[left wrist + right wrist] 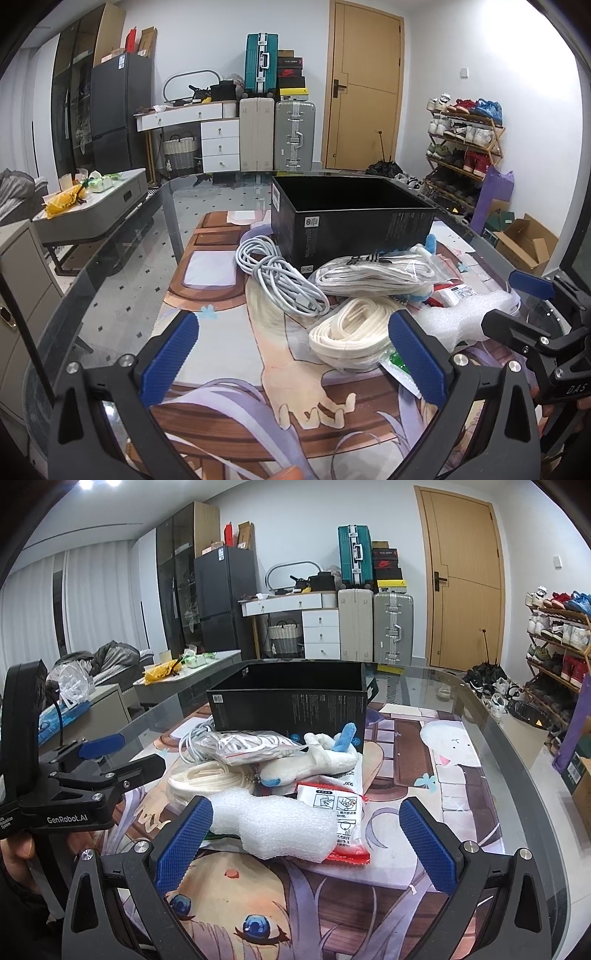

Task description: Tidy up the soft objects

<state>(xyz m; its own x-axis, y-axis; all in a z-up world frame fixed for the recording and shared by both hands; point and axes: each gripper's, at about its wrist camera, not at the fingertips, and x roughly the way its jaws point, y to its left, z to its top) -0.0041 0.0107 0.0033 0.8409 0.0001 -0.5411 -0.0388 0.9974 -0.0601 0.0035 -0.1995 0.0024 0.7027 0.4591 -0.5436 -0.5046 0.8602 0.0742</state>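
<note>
Soft clutter lies heaped on the glass worktop (122, 280) in front of the open black cardboard box (354, 225): white foam wrap (273, 827), cream flat cord coil (351, 332), grey cable bundle (280, 277), white-and-blue plush toy (317, 760). The box looks empty, so sorting seems barely begun. Left hand-held gripper (295, 362) and right hand-held gripper (306, 845) both gape wide, holding nothing.

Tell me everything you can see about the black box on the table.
The black box is rectangular, looks like printed cardboard, and stands upright with its top open. Small white text and labels mark its sides. It sits on the picture mat behind the pile; the bagged white laces and grey cable lie against its front.
</note>
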